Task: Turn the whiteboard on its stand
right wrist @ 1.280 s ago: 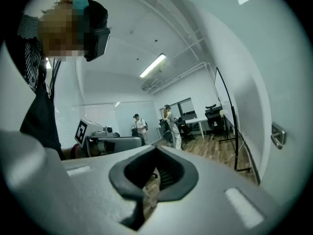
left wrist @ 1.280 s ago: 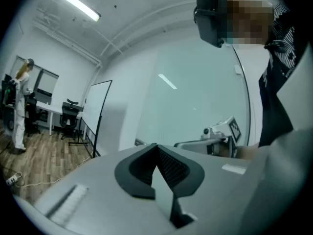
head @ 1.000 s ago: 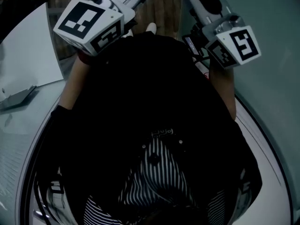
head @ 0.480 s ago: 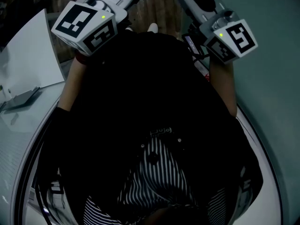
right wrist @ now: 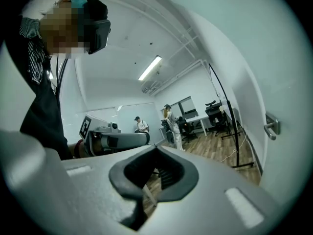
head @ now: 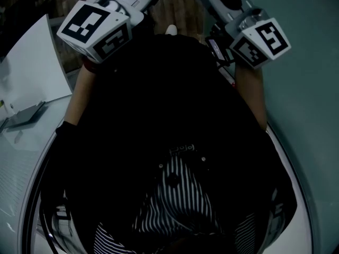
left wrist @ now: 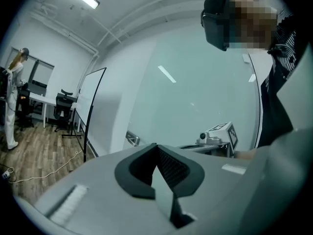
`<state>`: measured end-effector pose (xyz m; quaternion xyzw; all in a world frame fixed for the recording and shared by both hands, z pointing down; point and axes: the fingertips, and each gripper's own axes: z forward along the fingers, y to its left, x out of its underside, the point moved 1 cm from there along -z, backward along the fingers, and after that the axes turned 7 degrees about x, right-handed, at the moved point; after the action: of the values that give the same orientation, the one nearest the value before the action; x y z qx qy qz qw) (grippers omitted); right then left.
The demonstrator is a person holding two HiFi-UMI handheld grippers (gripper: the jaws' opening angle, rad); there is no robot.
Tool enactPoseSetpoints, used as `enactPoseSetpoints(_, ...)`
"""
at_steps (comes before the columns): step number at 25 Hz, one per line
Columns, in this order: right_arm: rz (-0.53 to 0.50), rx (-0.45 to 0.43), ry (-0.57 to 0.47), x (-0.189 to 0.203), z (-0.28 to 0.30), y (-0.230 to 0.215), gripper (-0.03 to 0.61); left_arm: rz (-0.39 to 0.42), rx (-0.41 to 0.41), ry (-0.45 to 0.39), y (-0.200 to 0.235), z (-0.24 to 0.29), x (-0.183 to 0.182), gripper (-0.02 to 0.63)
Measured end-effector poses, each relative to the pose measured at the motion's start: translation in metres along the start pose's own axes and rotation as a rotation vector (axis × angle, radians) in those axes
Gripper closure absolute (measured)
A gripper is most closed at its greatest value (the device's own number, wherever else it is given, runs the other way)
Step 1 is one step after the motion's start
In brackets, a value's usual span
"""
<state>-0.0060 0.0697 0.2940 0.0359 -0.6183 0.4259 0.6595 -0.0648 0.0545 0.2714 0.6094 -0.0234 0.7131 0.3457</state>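
Note:
The whiteboard (left wrist: 92, 105) is a white panel in a thin black frame on a floor stand. It stands across the wooden floor beside a pale wall, far from both grippers. The right gripper view catches it nearly edge-on as a whiteboard (right wrist: 229, 124). My left gripper (left wrist: 157, 153) is shut with nothing between its pads. My right gripper (right wrist: 156, 154) is also shut and empty. In the head view both are held up in front of a dark-clothed chest, showing only the left marker cube (head: 95, 28) and the right marker cube (head: 262, 40). Their jaws lie beyond the top edge.
A door handle (left wrist: 132, 139) juts from the pale wall close by, also seen as a handle (right wrist: 271, 126). Desks and office chairs (left wrist: 62, 109) stand behind the whiteboard. People stand far off (right wrist: 172, 124), one by the desks (left wrist: 11, 99). A cable (left wrist: 44, 168) lies on the floor.
The head view has drifted slightly, so the white wall panel sits further left. Both grippers stay raised and shut in about the same place.

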Motion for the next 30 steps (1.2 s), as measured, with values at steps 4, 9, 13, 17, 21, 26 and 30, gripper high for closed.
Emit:
enactPoseSetpoints(4, 0.013, 0.033, -0.028, -0.001, -0.008, 0.004, 0.577, 0.023, 0.049, -0.032, -0.006, 0.004, -0.006, 0.614)
enactPoseSetpoints(9, 0.031, 0.048, -0.049, 0.002, -0.007, 0.003, 0.577, 0.157, 0.063, 0.000, -0.007, 0.005, -0.006, 0.614)
enactPoseSetpoints(13, 0.031, 0.084, -0.059, 0.007, -0.006, 0.002, 0.577, 0.136, 0.100, -0.003, -0.006, 0.006, 0.000, 0.614)
enactPoseSetpoints(17, -0.008, 0.075, -0.058, 0.006, 0.003, 0.002, 0.577, 0.204, 0.088, -0.015, -0.006, 0.004, -0.009, 0.614)
enactPoseSetpoints(21, -0.002, 0.001, 0.003, -0.008, 0.005, 0.012, 0.577, 0.150, -0.001, -0.020, -0.009, -0.007, -0.017, 0.614)
enactPoseSetpoints(26, -0.040, 0.038, -0.016, -0.017, 0.004, 0.007, 0.577, 0.172, 0.030, -0.043, -0.007, -0.002, -0.022, 0.614)
enactPoseSetpoints(30, -0.049, 0.088, -0.009, -0.011, 0.002, -0.001, 0.577, 0.217, 0.028, 0.008, -0.005, -0.001, -0.008, 0.614)
